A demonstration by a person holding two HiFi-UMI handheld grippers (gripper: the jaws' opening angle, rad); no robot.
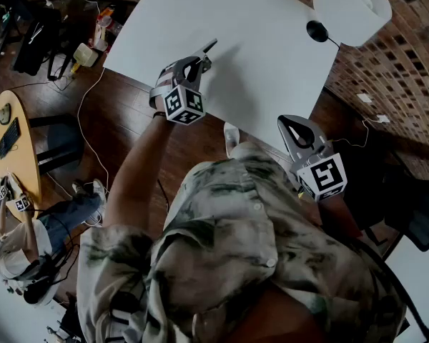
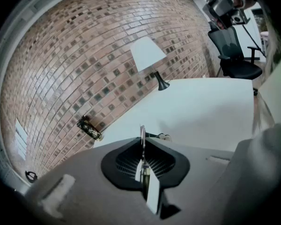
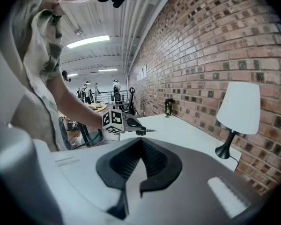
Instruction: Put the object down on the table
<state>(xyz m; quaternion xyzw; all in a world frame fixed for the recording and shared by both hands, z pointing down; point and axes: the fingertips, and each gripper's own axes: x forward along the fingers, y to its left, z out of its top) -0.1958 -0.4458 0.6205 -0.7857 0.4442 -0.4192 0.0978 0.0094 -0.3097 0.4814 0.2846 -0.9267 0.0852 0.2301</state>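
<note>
My left gripper [image 1: 202,57] is held over the near left part of the white table [image 1: 272,63], shut on a thin metal object [image 1: 209,46] that sticks out past the jaw tips. In the left gripper view the object [image 2: 142,134] stands edge-on between the closed jaws of that gripper [image 2: 142,150]; what it is I cannot tell. My right gripper [image 1: 292,126] hovers at the table's near edge, shut and empty. In the right gripper view its jaws [image 3: 140,146] meet, and beyond them the left gripper [image 3: 131,123] shows with the object's tip [image 3: 151,131] above the table.
A white-shaded lamp [image 1: 352,1] on a black base [image 1: 317,31] stands at the table's far right by the brick wall [image 1: 407,63]. A small dark object [image 2: 89,128] sits at the table's wall edge. An office chair [image 2: 234,50] stands past the table's end. A round wooden table [image 1: 11,148] is at left.
</note>
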